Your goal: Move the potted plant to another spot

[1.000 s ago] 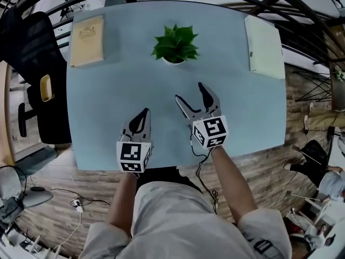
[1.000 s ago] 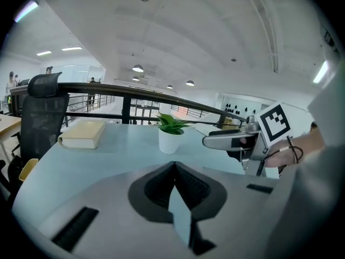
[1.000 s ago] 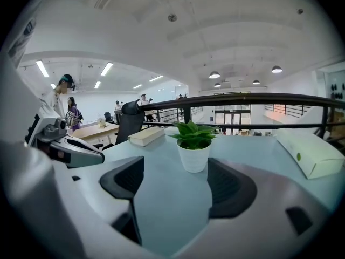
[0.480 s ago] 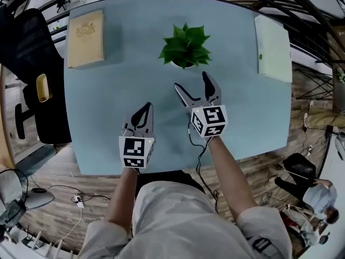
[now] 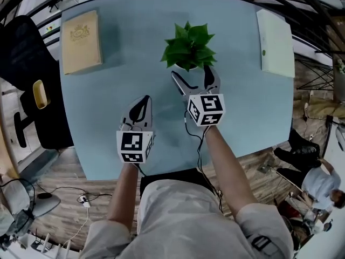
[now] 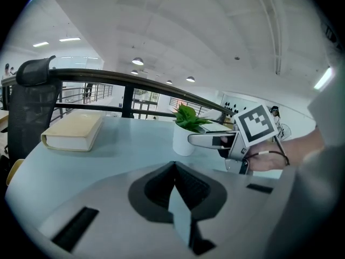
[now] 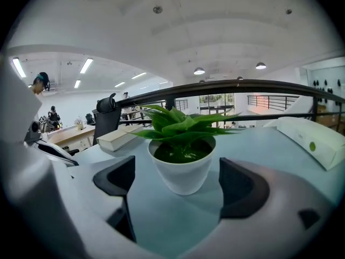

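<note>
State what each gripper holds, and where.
Nothing. The right gripper has just opened its jaws wider around the green plant's white pot, untouched; left gripper shut, empty.

- In the head view, leaves cover most of the potted plant — only a sliver of its pot's white rim shows.
- In the left gripper view, the right hand-held gripper hides the pot's right side.
- The tan book bears an emblem — too small to read.

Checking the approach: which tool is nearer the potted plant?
Right. The right tool, jaws just opening, has the potted plant between them, untouched; the left tool, shut, is farther back, leftward.
</note>
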{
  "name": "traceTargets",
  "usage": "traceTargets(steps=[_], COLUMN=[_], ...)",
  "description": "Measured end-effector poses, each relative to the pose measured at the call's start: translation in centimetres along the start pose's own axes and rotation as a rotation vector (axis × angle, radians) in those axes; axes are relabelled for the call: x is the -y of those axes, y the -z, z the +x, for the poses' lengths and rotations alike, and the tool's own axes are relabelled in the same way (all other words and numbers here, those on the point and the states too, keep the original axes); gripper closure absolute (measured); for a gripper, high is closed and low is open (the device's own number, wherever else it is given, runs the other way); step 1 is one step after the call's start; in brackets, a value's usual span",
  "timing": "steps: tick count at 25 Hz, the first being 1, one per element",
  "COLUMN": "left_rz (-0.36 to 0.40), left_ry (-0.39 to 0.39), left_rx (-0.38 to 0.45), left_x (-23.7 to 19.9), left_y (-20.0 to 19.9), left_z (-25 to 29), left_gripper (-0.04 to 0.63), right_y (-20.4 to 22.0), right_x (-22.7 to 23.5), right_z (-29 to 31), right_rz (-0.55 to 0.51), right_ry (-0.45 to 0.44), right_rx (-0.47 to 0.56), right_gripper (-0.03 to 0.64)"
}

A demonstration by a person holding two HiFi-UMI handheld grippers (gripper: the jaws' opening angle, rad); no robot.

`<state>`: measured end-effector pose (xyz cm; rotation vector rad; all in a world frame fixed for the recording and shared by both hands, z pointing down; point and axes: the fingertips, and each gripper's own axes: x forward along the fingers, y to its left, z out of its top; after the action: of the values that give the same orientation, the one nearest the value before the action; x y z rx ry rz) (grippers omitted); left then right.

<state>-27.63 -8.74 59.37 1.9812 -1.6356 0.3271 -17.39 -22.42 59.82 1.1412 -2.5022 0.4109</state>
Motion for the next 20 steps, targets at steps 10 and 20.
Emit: traceTargets(steps=[10, 20], left_rz=[-0.006, -0.022], left_ry=[0.015, 0.002], left_rx=[-0.021, -0.033], left_x=[-2.2, -3.8], left_y=[0.3, 0.9], left_z=[1.1, 1.2], left_gripper=[0.584, 0.584], right_y=[-0.1, -0.7], right_x=[0.8, 1.1], right_z=[3.6, 4.6], right_rz=[0.041, 0.053], right_ry=[0.032, 0.072], right_rx=[0.018, 0.046], right_gripper=[0.094, 0.091])
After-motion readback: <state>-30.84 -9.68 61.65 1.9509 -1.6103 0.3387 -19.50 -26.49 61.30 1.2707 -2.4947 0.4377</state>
